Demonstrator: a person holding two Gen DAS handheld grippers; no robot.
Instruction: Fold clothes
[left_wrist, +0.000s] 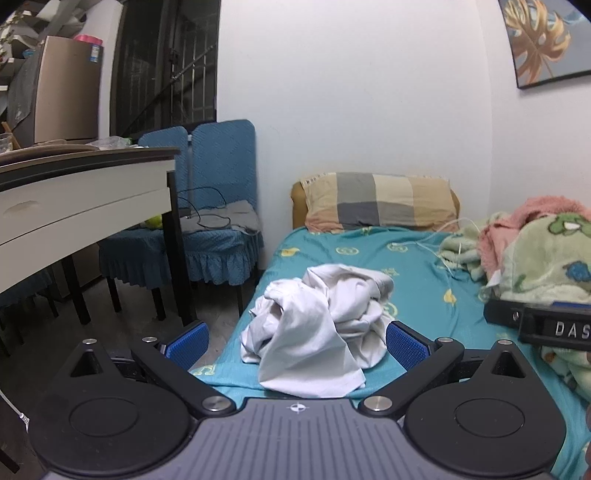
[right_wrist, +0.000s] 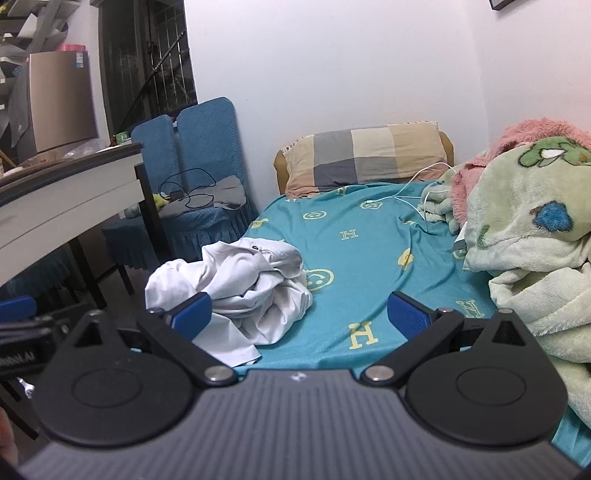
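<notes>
Soft, even indoor light fills the room, bright on the white wall (left_wrist: 351, 92) and without hard shadows. Both views bow strongly at the edges, bending the desk (left_wrist: 85, 192). Dark corners vignette each view. Far clutter looks slightly soft.

white garment (left_wrist: 317, 325), maybe a shirt, crumpled in a heap, near bed's (left_wrist: 417, 266) edge

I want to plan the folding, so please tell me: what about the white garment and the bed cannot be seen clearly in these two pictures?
- White garment: crumpled in both views, so its type, sleeves and collar cannot be told; folds hide them.
- Its near edge, right wrist view: covered by the right gripper, left finger.
- Bed, right side: buried under the green blanket.
- Bed's near end: hidden by the left gripper body.
</notes>
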